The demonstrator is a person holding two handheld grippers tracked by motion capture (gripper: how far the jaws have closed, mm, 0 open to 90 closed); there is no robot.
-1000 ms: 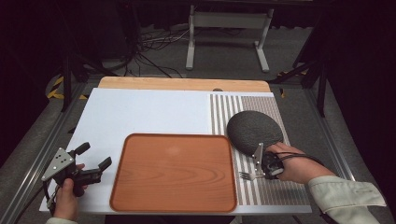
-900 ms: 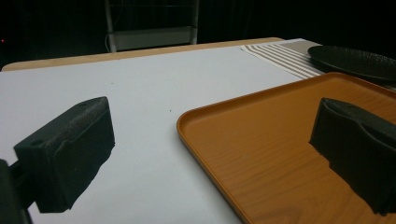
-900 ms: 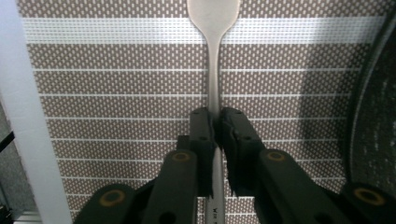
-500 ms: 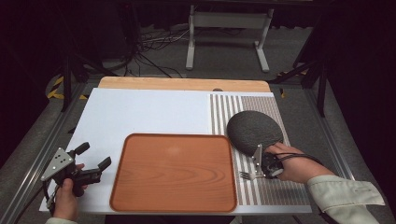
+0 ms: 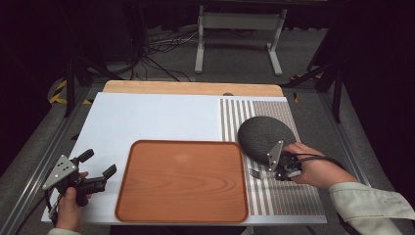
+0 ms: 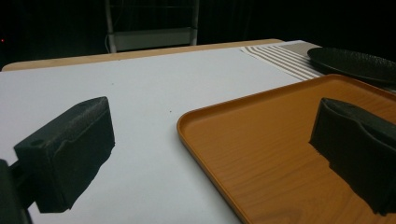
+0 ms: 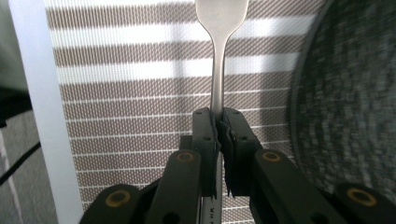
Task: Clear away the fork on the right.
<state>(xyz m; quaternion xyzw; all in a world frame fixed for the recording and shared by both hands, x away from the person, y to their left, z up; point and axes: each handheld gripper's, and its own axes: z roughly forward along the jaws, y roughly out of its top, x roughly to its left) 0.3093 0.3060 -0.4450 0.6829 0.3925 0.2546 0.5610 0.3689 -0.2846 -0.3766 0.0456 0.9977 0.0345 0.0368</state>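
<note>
Gripping a silver metal fork [image 7: 218, 60] by its handle, my right tool [image 7: 219, 119] is clamped beside the dark round plate [image 7: 355, 93]; my left tool [image 5: 95, 169] gapes apart.

Wooden tray [image 5: 183, 181] on white table [image 5: 147, 117], dark round plate [image 5: 264, 134] on striped placemat [image 5: 288, 196]

one fork [image 5: 255, 173], one dark plate [image 5: 266, 136], one wooden tray [image 5: 183, 181], one striped mat [image 5: 288, 200].

Silver metal fork [image 7: 218, 70] is clamped btw. fingers [image 7: 205, 135] of right gripper [image 5: 272, 172], on striped woven placemat [image 5: 288, 200]. Round dark textured plate [image 5: 264, 134] is set just behind it, rectangular orange wooden tray [image 5: 183, 181] to its left; left gripper [image 5: 98, 169] is held w/ jaws apart left of tray.
</note>
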